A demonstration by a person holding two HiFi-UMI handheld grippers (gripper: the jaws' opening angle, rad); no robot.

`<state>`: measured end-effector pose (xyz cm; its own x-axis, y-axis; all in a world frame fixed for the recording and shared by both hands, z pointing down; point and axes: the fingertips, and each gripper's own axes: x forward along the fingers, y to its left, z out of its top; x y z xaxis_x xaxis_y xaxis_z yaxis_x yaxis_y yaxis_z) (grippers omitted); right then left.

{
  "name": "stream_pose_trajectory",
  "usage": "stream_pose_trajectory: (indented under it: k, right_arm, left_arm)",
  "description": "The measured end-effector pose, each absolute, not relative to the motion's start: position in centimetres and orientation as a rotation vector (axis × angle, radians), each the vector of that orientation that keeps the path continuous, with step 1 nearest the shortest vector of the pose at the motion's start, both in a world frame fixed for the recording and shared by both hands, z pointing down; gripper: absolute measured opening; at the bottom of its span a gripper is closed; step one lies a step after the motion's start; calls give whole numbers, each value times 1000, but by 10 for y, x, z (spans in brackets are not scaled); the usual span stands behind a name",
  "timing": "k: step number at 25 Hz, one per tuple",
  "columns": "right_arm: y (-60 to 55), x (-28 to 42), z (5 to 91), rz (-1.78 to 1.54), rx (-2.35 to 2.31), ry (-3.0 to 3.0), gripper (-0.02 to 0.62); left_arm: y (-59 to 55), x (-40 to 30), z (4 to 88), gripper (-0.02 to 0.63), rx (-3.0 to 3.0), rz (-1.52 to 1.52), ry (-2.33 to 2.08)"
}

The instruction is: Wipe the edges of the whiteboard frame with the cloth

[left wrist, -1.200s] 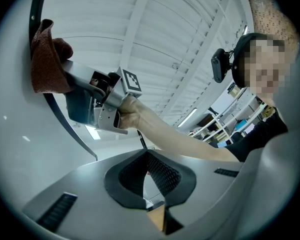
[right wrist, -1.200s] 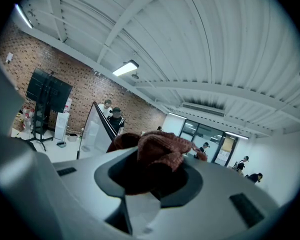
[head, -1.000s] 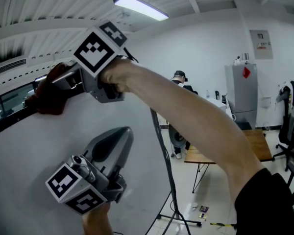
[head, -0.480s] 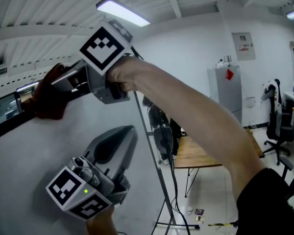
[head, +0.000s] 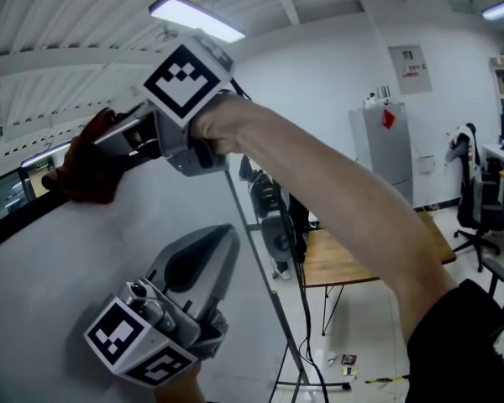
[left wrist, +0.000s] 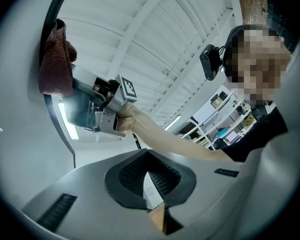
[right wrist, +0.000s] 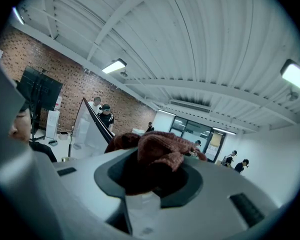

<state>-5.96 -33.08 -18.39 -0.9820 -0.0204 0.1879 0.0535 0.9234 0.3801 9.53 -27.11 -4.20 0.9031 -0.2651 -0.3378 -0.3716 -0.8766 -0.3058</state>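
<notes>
Up at upper left, right gripper (head: 109, 137) pinches the cloth (head: 82, 175) against the frame (head: 4, 227) mid-wipe, left gripper (head: 225, 233) jaws together and empty; next I'd guess slide along the edge.

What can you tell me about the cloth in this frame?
The cloth is dark red with a nubbly, knitted-looking texture. It is soft and bunched into a crumpled wad. The right gripper has its fingers closed on it, with folds spilling out past the tips. The wad is pressed against the dark upper edge of the whiteboard frame, draping slightly over it. No stains or print are visible on it.
</notes>
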Motion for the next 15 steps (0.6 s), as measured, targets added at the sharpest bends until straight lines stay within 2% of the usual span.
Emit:
stream_pose_trajectory:
  k: [8, 15]
  right_arm:
    - [-362, -29, -178, -491, -96, -2923, 135]
    - [-384, -37, -177, -523, -146, -2909, 135]
  left_arm:
    - [-312, 128, -43, -9, -2673, 397, 599]
    - [-343, 128, -41, -9, -2652, 386, 735]
